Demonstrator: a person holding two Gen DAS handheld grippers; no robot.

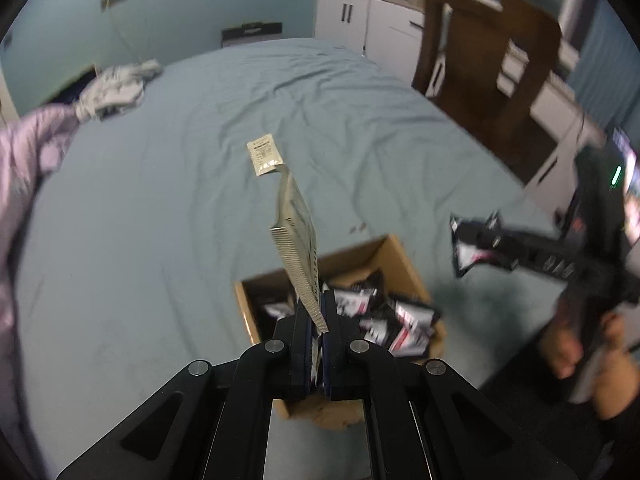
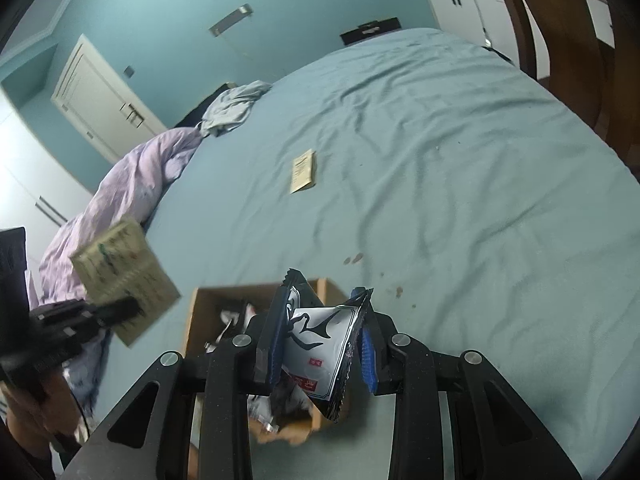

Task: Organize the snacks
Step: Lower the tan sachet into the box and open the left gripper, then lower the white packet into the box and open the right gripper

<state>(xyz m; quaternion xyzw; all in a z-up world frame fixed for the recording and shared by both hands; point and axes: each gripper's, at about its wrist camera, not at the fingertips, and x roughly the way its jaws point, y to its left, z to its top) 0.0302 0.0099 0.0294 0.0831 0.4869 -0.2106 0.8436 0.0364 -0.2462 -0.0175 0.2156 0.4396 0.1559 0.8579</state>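
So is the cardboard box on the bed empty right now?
No, the cardboard box sits on the bed with several black and white snack packets piled inside it.

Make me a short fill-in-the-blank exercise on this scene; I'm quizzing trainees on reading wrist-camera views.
1. The left gripper is shut on a flat ____-coloured packet.
2. The right gripper holds a black and white packet above the cardboard ____.
3. One more beige packet lies alone on the ____.
4. A rumpled ____-coloured blanket lies at the bed's left edge in the right wrist view.

Missing words: beige; box; bed; lilac
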